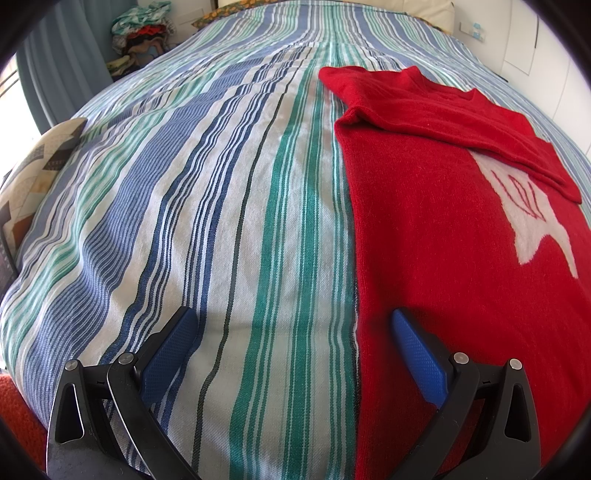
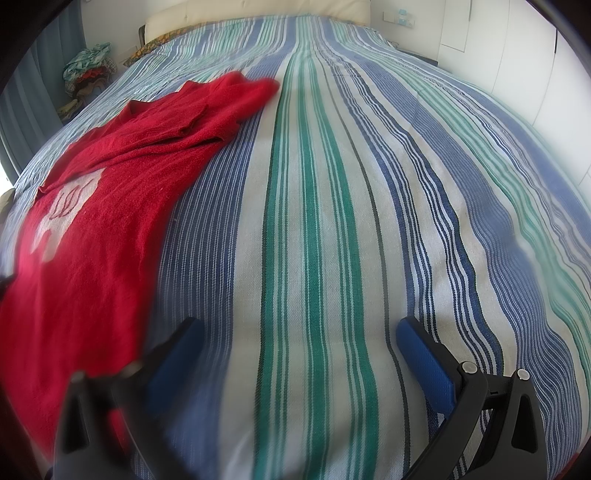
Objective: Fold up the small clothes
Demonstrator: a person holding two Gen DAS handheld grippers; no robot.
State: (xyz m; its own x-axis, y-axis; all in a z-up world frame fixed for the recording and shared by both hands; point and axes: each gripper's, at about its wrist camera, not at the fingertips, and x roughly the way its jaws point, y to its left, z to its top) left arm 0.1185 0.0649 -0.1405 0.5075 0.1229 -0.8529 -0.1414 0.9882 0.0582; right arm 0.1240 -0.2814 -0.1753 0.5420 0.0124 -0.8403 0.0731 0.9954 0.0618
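A small red knit sweater (image 1: 436, 221) with a white motif lies flat on the striped bedspread (image 1: 221, 184), its sleeve folded across the chest. In the left wrist view it fills the right side. My left gripper (image 1: 295, 325) is open and empty, low over the sweater's left edge, with its right finger (image 1: 417, 358) over the red fabric. In the right wrist view the sweater (image 2: 110, 206) lies at the left. My right gripper (image 2: 299, 332) is open and empty, with its left finger (image 2: 173, 362) by the sweater's right edge.
A patterned cushion (image 1: 33, 177) lies at the bed's left edge. A pile of clothes (image 1: 144, 40) is stacked beside the far left corner of the bed. White wardrobe doors (image 2: 517, 55) stand along the right side. A cream headboard (image 2: 258, 11) closes the far end.
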